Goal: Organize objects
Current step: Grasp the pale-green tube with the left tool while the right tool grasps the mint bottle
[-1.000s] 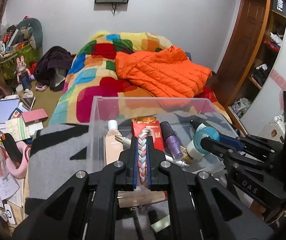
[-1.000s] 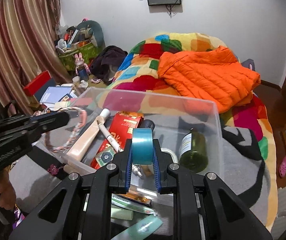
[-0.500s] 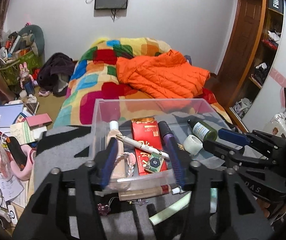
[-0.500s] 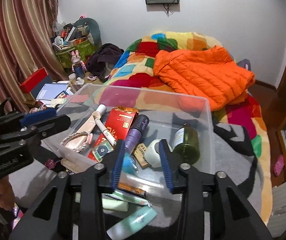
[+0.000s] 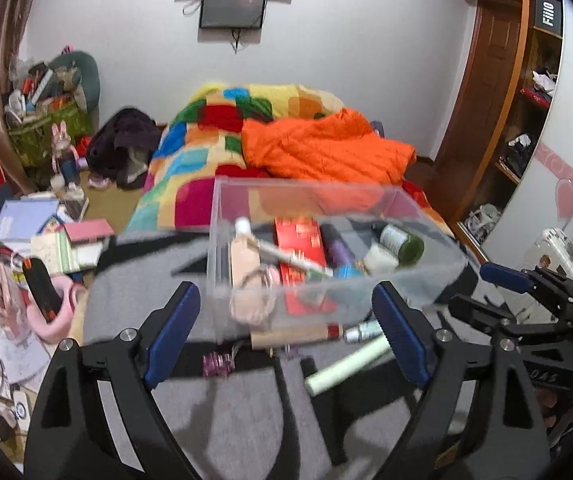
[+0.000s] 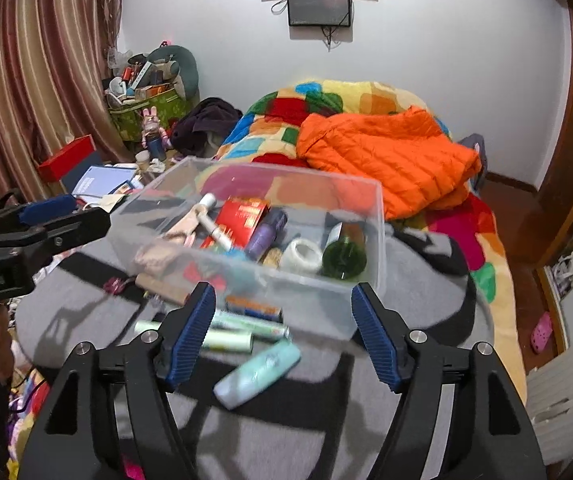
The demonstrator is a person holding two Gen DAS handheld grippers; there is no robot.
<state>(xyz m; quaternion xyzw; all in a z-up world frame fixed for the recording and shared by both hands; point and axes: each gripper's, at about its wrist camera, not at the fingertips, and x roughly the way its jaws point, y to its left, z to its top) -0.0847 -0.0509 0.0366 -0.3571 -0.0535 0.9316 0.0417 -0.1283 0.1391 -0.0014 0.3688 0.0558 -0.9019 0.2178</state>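
Observation:
A clear plastic box (image 5: pixel 222 240) stands on a grey blanket on the bed. In it lie a braided band (image 5: pixel 252 300), a blue tape roll (image 5: pixel 344 271), a red packet (image 5: pixel 300 240), a purple tube (image 5: pixel 336 246), a white roll (image 6: pixel 304 256) and a green bottle (image 6: pixel 344 254). My left gripper (image 5: pixel 282 312) hangs in front of the box's near wall, its jaws opening, nothing held between them. My right gripper (image 6: pixel 283 300) is also short of the box (image 6: pixel 378 232), jaws opening and empty.
Loose on the blanket before the box lie a wooden stick with a red cap (image 5: pixel 294 334), a pale green tube (image 5: pixel 346 370), a purple clip (image 5: pixel 216 360) and a mint tube (image 6: pixel 258 372). An orange jacket (image 6: pixel 386 160) lies behind the box. Clutter covers the floor at left.
The left gripper opened and let go of the braided band; the right opened and dropped the blue tape roll. Both things now lie in the box, and both grippers drew back.

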